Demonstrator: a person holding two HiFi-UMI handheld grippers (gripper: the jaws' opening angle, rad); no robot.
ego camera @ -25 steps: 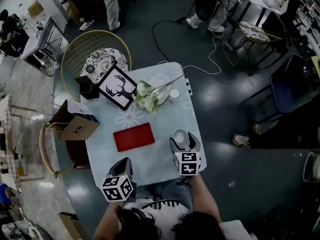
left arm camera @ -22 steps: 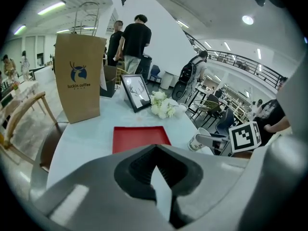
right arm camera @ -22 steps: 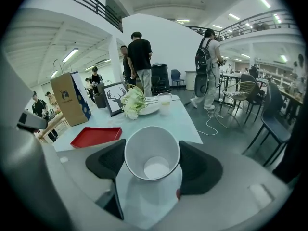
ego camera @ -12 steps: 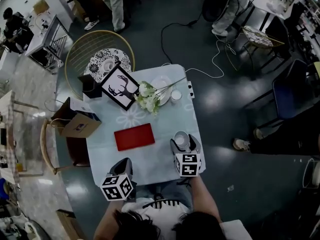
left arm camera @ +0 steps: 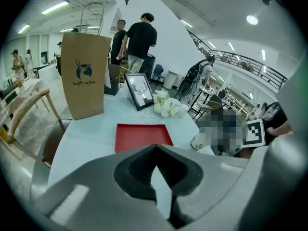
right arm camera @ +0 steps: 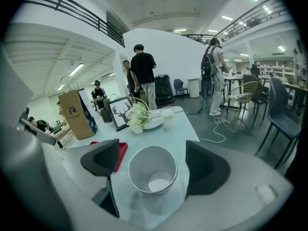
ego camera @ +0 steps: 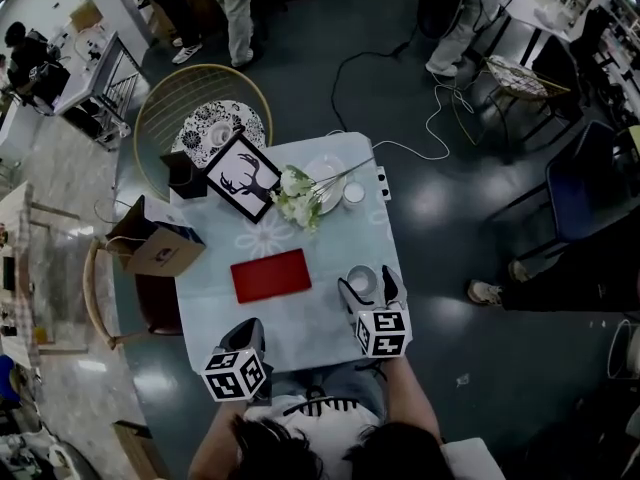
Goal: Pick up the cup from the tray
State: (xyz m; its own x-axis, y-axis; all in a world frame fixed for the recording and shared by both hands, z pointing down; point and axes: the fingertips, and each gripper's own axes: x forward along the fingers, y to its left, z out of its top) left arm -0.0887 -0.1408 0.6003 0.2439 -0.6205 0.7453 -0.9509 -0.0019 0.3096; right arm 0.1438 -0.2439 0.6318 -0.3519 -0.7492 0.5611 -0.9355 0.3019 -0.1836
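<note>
One white cup (right arm camera: 152, 170) stands on the tabletop (ego camera: 300, 328) between the parted jaws of our right claw (ego camera: 367, 286), gaps either side, inside bare, just right of the red tray (ego camera: 271, 275); our left claw (left arm camera: 155, 150) is pressed together, holding nothing

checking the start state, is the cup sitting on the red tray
No, the cup stands on the table beside the empty red tray, between the right gripper's open jaws.

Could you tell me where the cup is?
In the head view, the cup stands on the table right of the tray, between the right gripper's open jaws.
</note>
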